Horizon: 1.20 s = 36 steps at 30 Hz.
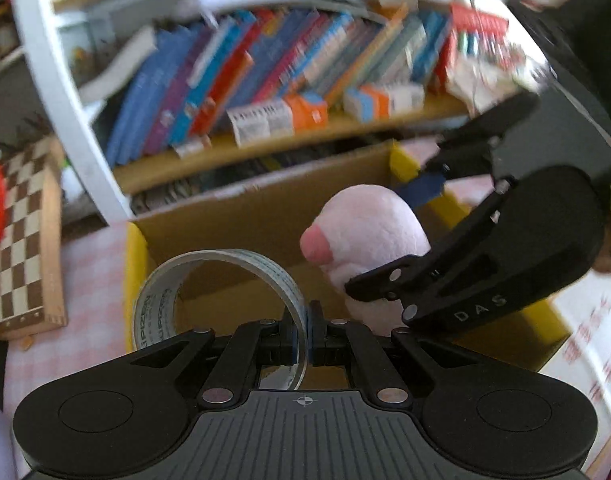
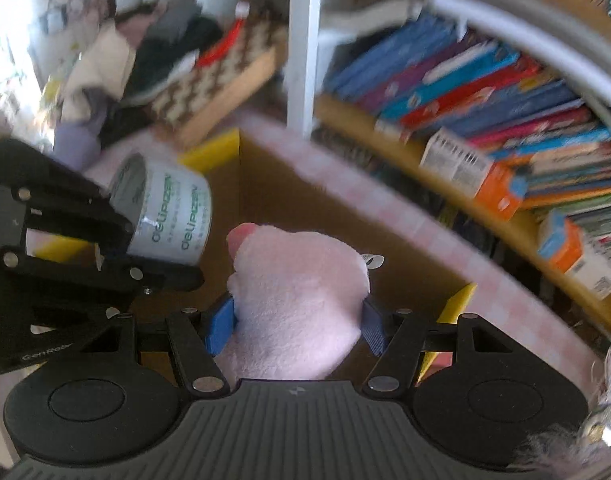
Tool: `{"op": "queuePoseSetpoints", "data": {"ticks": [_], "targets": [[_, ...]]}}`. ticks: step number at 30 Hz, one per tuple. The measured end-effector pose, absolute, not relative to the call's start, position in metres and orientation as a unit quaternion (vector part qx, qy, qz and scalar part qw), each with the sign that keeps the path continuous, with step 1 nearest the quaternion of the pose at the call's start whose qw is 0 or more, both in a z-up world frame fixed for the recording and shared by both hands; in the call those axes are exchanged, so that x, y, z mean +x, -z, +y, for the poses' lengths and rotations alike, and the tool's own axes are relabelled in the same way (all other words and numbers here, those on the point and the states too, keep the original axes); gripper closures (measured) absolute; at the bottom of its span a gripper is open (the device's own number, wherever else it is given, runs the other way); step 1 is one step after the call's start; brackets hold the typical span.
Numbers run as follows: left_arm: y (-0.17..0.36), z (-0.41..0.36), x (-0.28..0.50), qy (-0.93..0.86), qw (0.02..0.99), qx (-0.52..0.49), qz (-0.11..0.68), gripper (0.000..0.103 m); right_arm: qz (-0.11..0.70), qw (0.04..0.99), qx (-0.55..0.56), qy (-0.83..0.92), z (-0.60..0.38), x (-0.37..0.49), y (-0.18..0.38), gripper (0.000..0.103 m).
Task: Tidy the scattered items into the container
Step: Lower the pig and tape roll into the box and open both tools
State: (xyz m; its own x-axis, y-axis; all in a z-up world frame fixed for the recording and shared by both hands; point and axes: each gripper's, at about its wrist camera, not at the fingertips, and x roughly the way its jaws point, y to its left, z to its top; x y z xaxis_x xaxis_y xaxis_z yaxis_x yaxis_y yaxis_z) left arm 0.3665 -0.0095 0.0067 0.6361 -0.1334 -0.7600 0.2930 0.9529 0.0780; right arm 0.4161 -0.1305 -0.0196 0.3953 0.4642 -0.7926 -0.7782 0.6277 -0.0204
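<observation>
My left gripper (image 1: 308, 328) is shut on the wall of a clear tape roll (image 1: 209, 280) with green lettering, held over the open cardboard box (image 1: 257, 216) with yellow flaps. In the right wrist view the same tape roll (image 2: 169, 212) hangs at the left in the left gripper (image 2: 141, 248). My right gripper (image 2: 297, 324) is shut on a pink plush toy (image 2: 301, 300), its blue pads pressed into both sides, above the cardboard box (image 2: 273, 184). In the left wrist view the plush toy (image 1: 369, 236) and the right gripper (image 1: 389, 240) sit to the right, over the box.
A bookshelf (image 1: 289, 144) full of leaning books stands right behind the box. A folded wooden chessboard (image 1: 21, 240) lies to the left on the pink checked cloth (image 1: 93, 288). Piled clothes (image 2: 117, 80) lie beyond the chessboard (image 2: 217, 76). Printed paper (image 1: 589, 344) lies at the right.
</observation>
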Motion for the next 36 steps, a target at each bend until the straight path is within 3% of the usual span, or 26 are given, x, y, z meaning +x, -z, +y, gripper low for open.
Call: {"op": "queuePoseSetpoints", "data": {"ticks": [8,10,17,21,25,28,36], "targets": [[0.013,-0.021,0.389,0.128,0.876,0.138,0.445,0.098,0.419,0.799,-0.241,-0.358,-0.116,0.436,0.045,0.040],[0.015,-0.020,0.391,0.125,0.874,0.141,0.449,0.092,0.415,0.798,-0.255,-0.355,-0.114,0.437,0.048,0.039],[0.017,-0.015,0.393,0.105,0.873,0.146,0.454,0.088,0.406,0.801,-0.270,-0.347,-0.111,0.444,0.052,0.035],[0.011,-0.011,0.391,0.085,0.881,0.151,0.441,0.071,0.409,0.803,-0.261,-0.346,-0.111,0.445,0.051,0.033],[0.002,0.002,0.384,0.059,0.896,0.134,0.419,0.046,0.407,0.811,-0.245,-0.342,-0.115,0.444,0.044,0.025],[-0.013,0.007,0.373,0.050,0.912,0.122,0.389,0.034,0.402,0.822,-0.223,-0.335,-0.121,0.442,0.033,0.021],[-0.049,0.004,0.339,0.052,0.937,0.115,0.325,0.030,0.371,0.852,-0.179,-0.322,-0.131,0.424,-0.003,0.017]]}}
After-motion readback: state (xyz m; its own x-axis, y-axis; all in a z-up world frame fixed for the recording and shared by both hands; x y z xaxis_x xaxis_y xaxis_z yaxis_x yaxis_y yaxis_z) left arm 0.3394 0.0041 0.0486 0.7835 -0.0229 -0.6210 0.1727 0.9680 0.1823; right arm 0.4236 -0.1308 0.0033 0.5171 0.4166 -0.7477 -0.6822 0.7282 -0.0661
